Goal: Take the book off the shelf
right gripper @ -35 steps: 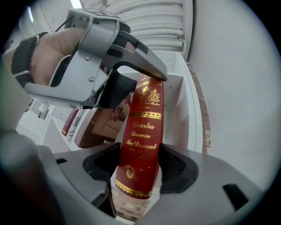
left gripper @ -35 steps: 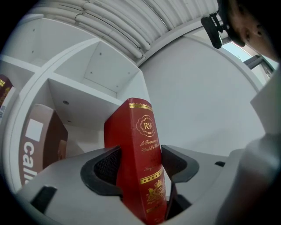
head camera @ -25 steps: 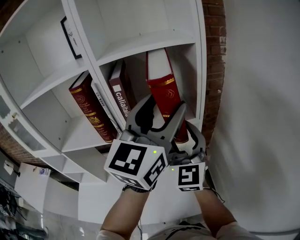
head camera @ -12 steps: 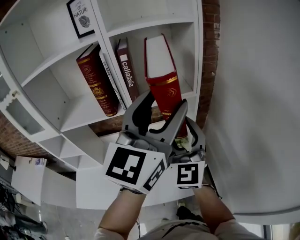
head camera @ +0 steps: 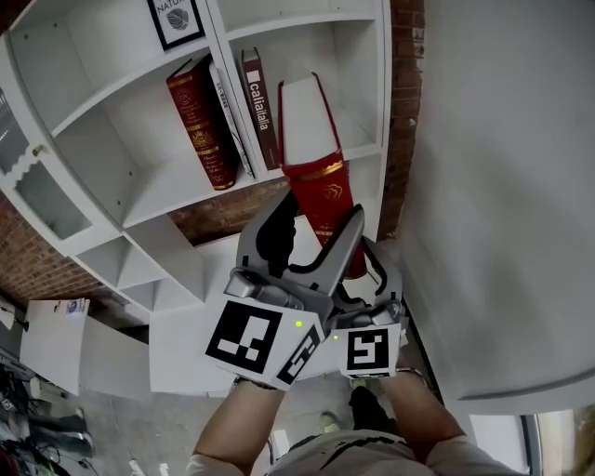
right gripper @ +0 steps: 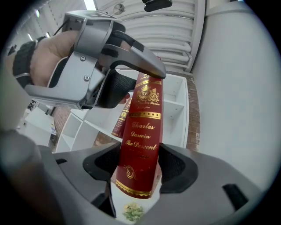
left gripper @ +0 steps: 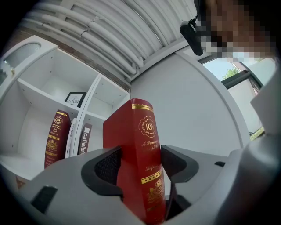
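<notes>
Thick red gilt-lettered hardcover book (head camera: 316, 191) is clamped across covers by left gripper (left gripper: 140, 163), spine facing camera. Lower spine end is pinched by right gripper (right gripper: 138, 169). Double grip probably chosen so heavy volume cannot twist. Book is held before white shelf unit (head camera: 102, 139), apparently clear of compartment.

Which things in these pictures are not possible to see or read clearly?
- Head view: the lower end of the red book, hidden behind the left tongs.
- Head view: the framed picture, cut off by the top edge.
- Head view: the thin white book, its title too small.
- Right gripper view: the spine's last title line, too small and blurred.
</notes>
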Demonstrator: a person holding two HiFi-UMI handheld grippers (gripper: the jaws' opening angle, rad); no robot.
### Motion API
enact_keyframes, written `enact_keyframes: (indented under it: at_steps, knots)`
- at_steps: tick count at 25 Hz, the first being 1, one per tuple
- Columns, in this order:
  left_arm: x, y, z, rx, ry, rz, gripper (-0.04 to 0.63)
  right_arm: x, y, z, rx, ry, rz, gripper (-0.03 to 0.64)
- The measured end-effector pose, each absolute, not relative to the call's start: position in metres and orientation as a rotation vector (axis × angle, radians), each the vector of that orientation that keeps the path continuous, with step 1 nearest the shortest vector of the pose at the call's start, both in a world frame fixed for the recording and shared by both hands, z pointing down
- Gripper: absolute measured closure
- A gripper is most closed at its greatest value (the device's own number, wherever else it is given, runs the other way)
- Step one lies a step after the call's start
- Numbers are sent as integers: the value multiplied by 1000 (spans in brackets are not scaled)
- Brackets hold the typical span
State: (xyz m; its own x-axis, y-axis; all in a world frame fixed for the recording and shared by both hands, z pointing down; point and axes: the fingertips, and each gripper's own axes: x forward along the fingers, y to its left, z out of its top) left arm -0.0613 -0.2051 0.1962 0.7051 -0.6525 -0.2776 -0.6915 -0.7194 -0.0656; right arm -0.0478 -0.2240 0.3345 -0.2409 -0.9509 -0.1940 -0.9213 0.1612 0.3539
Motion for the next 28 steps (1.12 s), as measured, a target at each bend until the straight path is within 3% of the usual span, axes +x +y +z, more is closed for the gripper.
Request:
enact_keyframes:
  at_steps: [28]
  knots:
    - [-98,-162,227,-2797,1146,347,301,-85,-170,366,1833,-2376,-526,342]
